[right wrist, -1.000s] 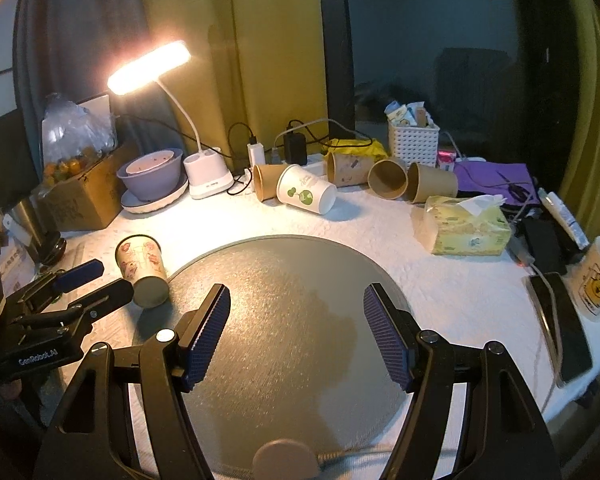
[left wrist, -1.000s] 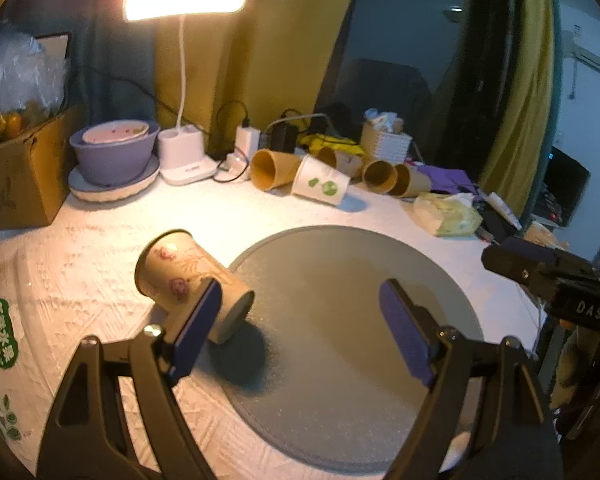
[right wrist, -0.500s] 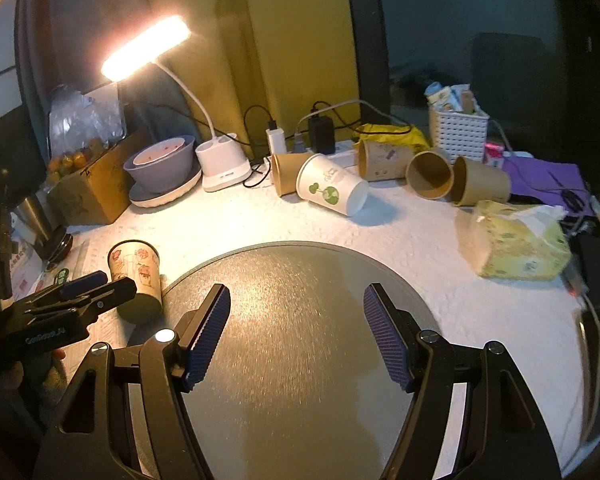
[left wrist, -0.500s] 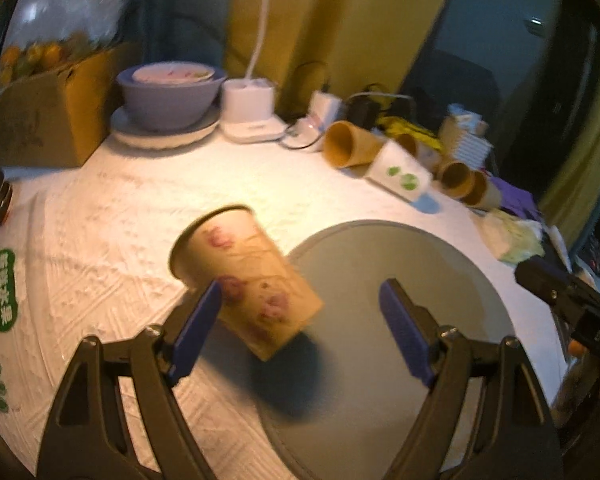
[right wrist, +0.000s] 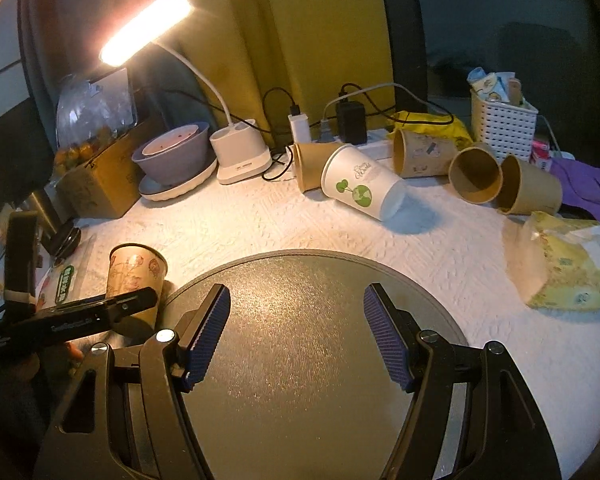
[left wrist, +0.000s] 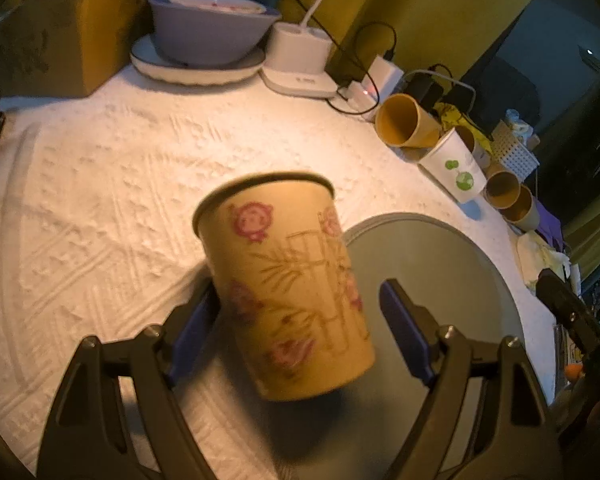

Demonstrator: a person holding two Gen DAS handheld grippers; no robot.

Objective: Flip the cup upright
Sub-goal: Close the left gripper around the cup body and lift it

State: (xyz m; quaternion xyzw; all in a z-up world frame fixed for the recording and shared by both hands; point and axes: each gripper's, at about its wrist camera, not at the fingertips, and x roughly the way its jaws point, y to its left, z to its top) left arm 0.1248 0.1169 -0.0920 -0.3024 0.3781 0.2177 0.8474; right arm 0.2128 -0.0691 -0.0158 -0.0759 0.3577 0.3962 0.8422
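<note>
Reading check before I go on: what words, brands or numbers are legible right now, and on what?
Nothing reads cleanly.
White print on the left gripper body: blurred, unreadable.
Small lettering above the green globe on the white cup: too small.
Green label on the table: blurred.
Mark on the lamp base front: too small.
Floral cup: pictures only, no words seen.

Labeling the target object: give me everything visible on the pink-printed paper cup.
The paper cup is tan, printed with pink cartoon faces and thin bamboo-like lines, with a dark rolled rim. It is mouth-up, near upright, slightly tilted in the blurred left wrist view. It sits between the fingers of the left tool, which are spread; contact is unclear. Its base is at the edge of the round grey mat, on the white textured cloth.
</note>
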